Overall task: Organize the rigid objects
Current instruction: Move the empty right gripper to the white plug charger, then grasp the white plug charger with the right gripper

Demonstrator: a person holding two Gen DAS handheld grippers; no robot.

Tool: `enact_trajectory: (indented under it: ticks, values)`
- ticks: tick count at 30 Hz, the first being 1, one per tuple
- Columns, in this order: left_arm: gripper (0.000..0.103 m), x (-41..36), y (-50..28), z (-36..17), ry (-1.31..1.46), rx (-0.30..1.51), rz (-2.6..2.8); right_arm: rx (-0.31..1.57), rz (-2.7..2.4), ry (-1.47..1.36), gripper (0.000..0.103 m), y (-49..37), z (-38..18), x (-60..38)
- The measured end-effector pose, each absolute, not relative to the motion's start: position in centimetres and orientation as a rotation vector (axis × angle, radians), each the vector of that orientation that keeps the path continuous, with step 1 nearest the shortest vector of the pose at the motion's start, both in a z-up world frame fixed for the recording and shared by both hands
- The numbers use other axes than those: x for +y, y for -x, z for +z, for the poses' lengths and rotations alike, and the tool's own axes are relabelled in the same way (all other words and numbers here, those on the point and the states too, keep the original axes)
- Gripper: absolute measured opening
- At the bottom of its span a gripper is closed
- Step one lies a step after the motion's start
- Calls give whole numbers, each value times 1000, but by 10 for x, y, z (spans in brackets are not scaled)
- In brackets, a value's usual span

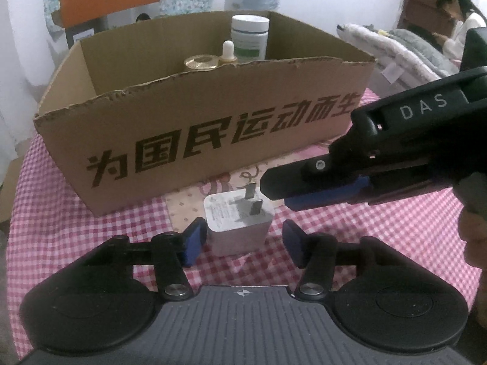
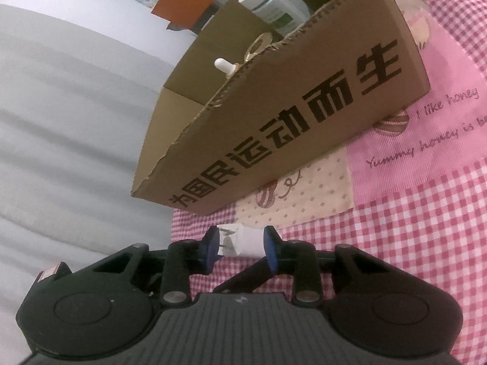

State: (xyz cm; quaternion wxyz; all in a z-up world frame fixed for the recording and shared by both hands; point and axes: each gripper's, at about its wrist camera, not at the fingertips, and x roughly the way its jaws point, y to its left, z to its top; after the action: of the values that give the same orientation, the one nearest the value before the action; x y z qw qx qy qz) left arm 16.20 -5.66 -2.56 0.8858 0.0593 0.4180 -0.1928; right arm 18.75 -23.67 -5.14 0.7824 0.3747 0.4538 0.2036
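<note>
Pink checked tablecloth (image 1: 91, 228) ran under both tongs; on it, straight ahead of them, sat the big cardboard box (image 1: 197, 140) with black lettering along its near wall, top open.

Left gripper (image 1: 240, 240) was angled down at the cloth with its jaws partly open and nothing clamped; its left blue pad (image 1: 194, 237) sat just beside one side of the charger, maybe touching, couldn't tell, and the other pad stood clear of it with a visible gap.

Right gripper (image 2: 240, 243) came in from the left one's right side, rolled over sideways; jaws partly open too; from its own camera the charger looked framed between the fingertips, but the left camera showed those tips just beyond the charger's prong end, so no grip that I could see.

Inside the box, past both tongs: a white jar (image 1: 250, 38) with a green label at the back; a round gold lid (image 1: 201, 62) nearer.

White charger plug (image 1: 237, 222) stood on the cloth between the left tongs' fingers, prongs up, short of the box wall; smallest was a dropper bottle (image 1: 228, 50) next to the gold lid.
</note>
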Motion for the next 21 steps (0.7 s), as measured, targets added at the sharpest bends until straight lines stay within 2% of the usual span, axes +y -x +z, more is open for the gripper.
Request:
enact_trajectory:
  ticks: [3, 13, 21]
  values:
    - [47, -57, -165, -28, -128, 875, -387, 985, 443, -808, 29, -190, -55, -235]
    - [45, -61, -166, -30, -133, 871, -375, 998, 442, -792, 25, -191, -56, -235]
    - [45, -65, -166, -30, -134, 877, -377, 998, 452, -812, 17, -190, -57, -238]
